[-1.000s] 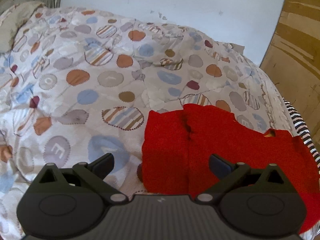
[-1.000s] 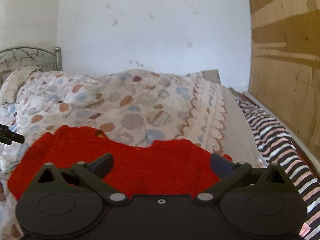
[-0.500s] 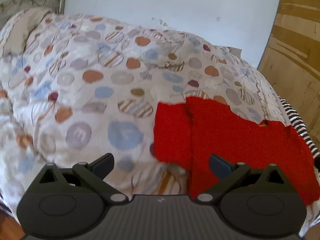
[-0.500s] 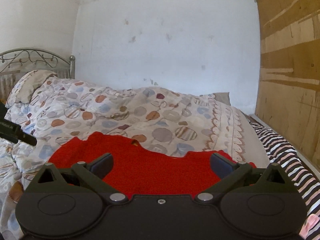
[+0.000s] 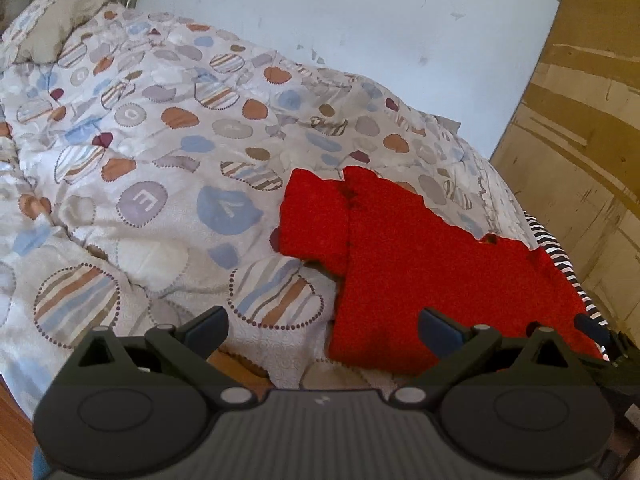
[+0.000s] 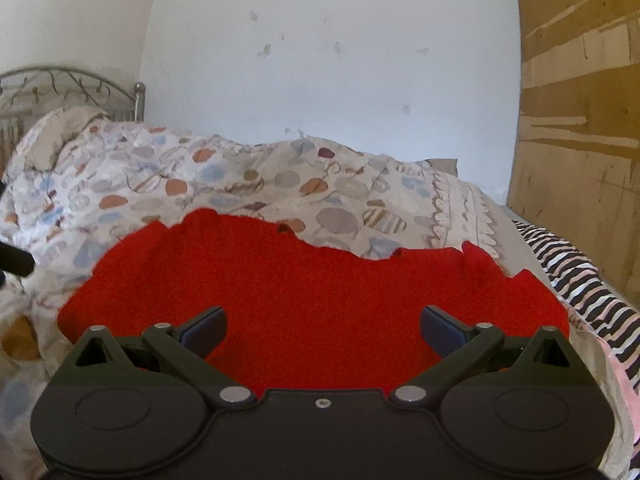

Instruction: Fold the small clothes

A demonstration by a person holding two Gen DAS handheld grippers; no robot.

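Both grippers have drawn back over the last second — the left gripper and right gripper now hang wide open, holding nothing. The red top lies spread on the bed, ahead of the right fingers — unfolded, awaiting a grasp.

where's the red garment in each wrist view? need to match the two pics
Left wrist: red garment sits right of centre, lying on the patterned quilt, one sleeve folded toward the left; the left tongs are open before its near edge.
Right wrist: red garment spans the lower middle, behind the open right tongs.
Shared landmark: striped fabric on the garment's right.
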